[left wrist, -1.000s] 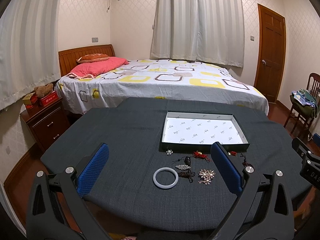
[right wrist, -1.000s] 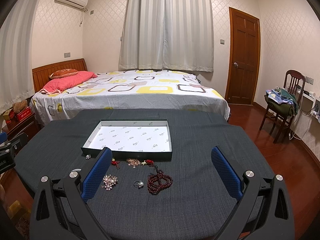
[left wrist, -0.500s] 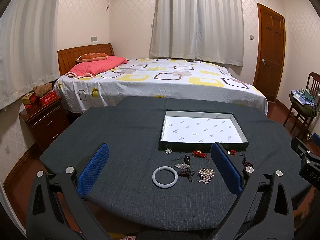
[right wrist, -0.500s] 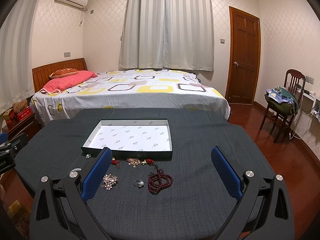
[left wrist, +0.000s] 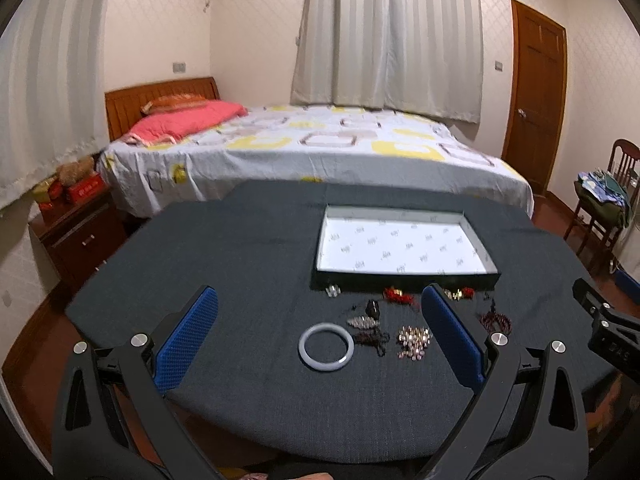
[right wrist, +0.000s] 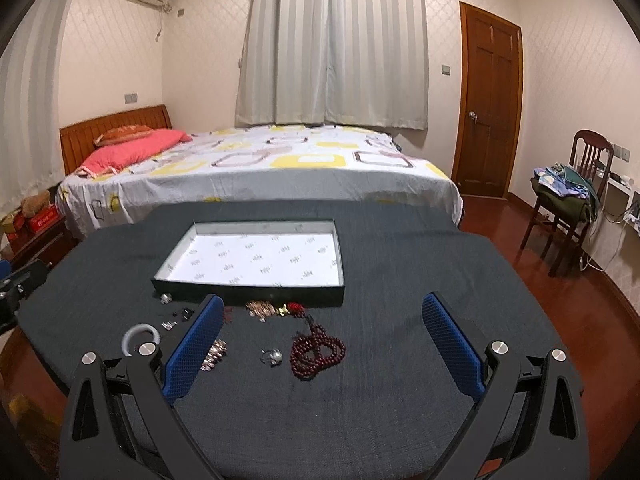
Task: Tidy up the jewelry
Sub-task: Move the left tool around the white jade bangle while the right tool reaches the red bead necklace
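Observation:
A shallow dark tray with a white lining (left wrist: 404, 246) (right wrist: 256, 258) sits on the dark table. In front of it lie a pale bangle (left wrist: 326, 346) (right wrist: 141, 337), a rhinestone brooch (left wrist: 414, 340) (right wrist: 214, 354), a red bead necklace (right wrist: 316, 350) (left wrist: 496, 320), a small ring (right wrist: 272, 356), a dark tassel charm (left wrist: 372, 338) and red knots (left wrist: 398, 296). My left gripper (left wrist: 320, 332) is open and empty, above the bangle and brooch. My right gripper (right wrist: 322, 340) is open and empty, above the bead necklace.
The round table (left wrist: 240, 272) has a dark cloth. A bed (left wrist: 320, 148) stands behind it, a nightstand (left wrist: 76, 232) at left, a door (right wrist: 486, 112) and a chair with clothes (right wrist: 568, 196) at right.
Both grippers have tipped slightly down and forward over the jewelry. Nothing on the table has moved.

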{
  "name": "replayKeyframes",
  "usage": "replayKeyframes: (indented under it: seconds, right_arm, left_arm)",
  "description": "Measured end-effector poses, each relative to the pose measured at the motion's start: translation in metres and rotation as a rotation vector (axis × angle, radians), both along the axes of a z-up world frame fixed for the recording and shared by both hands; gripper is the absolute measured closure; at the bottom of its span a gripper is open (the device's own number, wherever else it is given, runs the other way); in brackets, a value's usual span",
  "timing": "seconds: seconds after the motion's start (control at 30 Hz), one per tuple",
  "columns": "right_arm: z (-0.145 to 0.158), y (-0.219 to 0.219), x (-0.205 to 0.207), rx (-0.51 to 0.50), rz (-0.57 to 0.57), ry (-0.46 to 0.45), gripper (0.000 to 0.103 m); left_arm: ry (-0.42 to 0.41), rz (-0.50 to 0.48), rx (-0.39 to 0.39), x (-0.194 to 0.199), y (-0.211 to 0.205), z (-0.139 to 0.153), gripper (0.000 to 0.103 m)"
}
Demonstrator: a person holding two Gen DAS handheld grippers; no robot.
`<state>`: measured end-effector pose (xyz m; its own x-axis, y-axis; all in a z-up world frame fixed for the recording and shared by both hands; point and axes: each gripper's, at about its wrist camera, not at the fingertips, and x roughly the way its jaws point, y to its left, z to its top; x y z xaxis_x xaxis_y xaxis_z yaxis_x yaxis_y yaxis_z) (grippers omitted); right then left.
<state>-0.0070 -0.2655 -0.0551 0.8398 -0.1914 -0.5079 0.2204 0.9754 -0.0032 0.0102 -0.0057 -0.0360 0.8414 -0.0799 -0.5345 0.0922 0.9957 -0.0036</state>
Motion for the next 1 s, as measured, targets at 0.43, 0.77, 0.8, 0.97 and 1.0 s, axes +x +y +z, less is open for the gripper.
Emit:
replayKeyframes:
  seconds: [0.43,0.77,0.8,0.97,1.0]
  right_arm:
    - [-0.085,-0.014,0.041,0.07,-0.003,0.196,0.007]
    - [-0.108,-0.017,0.063,0.09,0.0,0.252,0.007]
    - [-0.108,-0.017,0.064,0.092,0.001,0.254,0.007]
    - [-0.111,-0.018,0.071,0.1,0.007,0.263,0.007]
    - [-0.112,-0.017,0.071,0.099,0.009,0.265,0.007]
  left_arm:
    - [0.257,-0.006,-0.036,0.075,0.013,-0.102,0.004]
    - [0.374,-0.025,0.006,0.109,0.004,-0.153,0.018]
    - [0.384,-0.025,0.003,0.111,0.006,-0.156,0.018]
    - [0.359,-0.023,0.031,0.119,0.005,-0.158,0.018]
    - [0.355,-0.024,0.032,0.12,0.005,-0.159,0.017]
